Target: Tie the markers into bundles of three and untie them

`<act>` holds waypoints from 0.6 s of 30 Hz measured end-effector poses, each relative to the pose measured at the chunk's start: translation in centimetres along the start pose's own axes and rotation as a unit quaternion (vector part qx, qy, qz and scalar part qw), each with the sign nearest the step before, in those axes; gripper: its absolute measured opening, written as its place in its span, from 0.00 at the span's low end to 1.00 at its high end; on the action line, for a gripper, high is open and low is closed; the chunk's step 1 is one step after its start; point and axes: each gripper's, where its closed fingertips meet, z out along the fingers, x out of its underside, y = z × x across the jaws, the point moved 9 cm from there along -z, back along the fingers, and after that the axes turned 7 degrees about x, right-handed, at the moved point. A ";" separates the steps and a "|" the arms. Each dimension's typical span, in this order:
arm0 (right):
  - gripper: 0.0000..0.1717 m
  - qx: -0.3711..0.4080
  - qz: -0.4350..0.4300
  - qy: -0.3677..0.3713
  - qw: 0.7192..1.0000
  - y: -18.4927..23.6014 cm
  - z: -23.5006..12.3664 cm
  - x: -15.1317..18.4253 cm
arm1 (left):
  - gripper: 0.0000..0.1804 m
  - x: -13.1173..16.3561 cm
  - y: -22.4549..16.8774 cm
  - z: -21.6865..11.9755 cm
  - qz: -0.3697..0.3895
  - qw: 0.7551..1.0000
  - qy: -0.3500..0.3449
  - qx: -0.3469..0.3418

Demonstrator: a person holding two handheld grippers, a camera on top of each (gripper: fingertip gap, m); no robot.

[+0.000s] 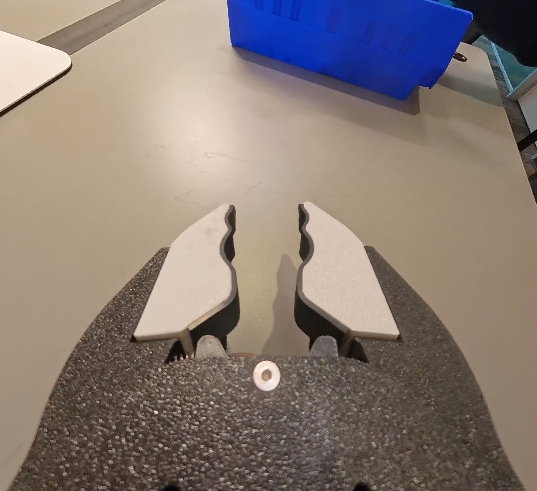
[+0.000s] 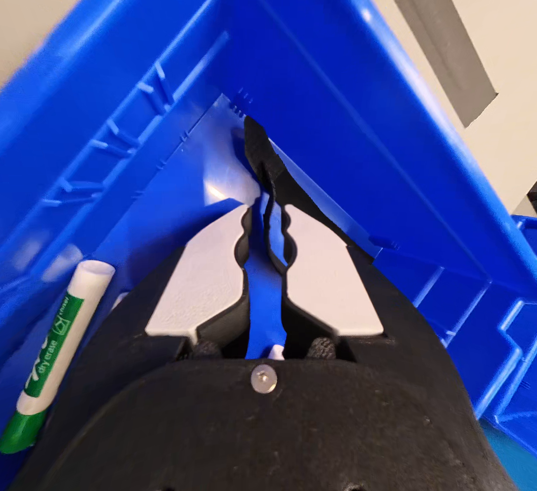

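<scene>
Markers are out of the left wrist view: the left tongs [image 1: 266, 209] hover spread and bare over the beige counter [image 1: 145, 143], the blue bin [image 1: 334, 29] well ahead. Right wrist view: a green marker [image 2: 55, 343] lies in the bin beside the slightly parted right tongs [image 2: 267, 212], a black strap [image 2: 271, 209] slack between them.

The bin [image 1: 334, 26] is bright blue. The table [image 1: 145, 157] is light tan with a dark grey stripe [image 1: 116, 9]. The marker [image 2: 58, 346] is white with a green band and green cap. The strap [image 2: 261, 151] is black. The fingers [image 1: 191, 273] are pale grey.
</scene>
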 end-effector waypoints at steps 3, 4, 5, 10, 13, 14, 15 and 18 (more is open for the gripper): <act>0.15 -0.003 0.028 -0.028 0.999 -0.6 -1.1 -0.3 | 0.23 0.0 -0.1 0.0 0.002 1.000 0.003 0.001; 0.15 0.002 0.036 -0.036 0.999 -0.9 -1.6 -0.3 | 0.23 0.0 -0.1 0.0 0.004 1.000 0.004 0.002; 0.15 0.009 0.042 -0.043 0.998 -1.3 -2.2 -0.2 | 0.23 0.0 -0.1 0.1 0.006 1.000 0.005 0.002; 0.16 0.023 0.048 -0.074 0.996 -1.3 -6.0 0.3 | 0.23 0.1 -0.6 0.2 0.015 1.000 0.010 0.007; 0.16 0.006 0.026 -0.117 0.993 1.5 -9.5 -0.5 | 0.23 0.0 -0.8 0.3 0.020 1.000 0.007 0.009; 0.16 -0.007 0.013 -0.132 0.991 3.0 -10.6 -0.9 | 0.23 -0.1 -0.9 0.3 0.021 1.000 0.007 0.009; 0.16 -0.024 -0.005 -0.145 0.989 4.9 -11.7 -1.3 | 0.24 -0.2 -1.0 0.3 0.023 1.000 0.007 0.008; 0.16 -0.078 -0.067 -0.175 0.979 11.2 -13.5 -2.4 | 0.24 -0.3 -1.5 0.0 0.027 1.000 0.006 0.004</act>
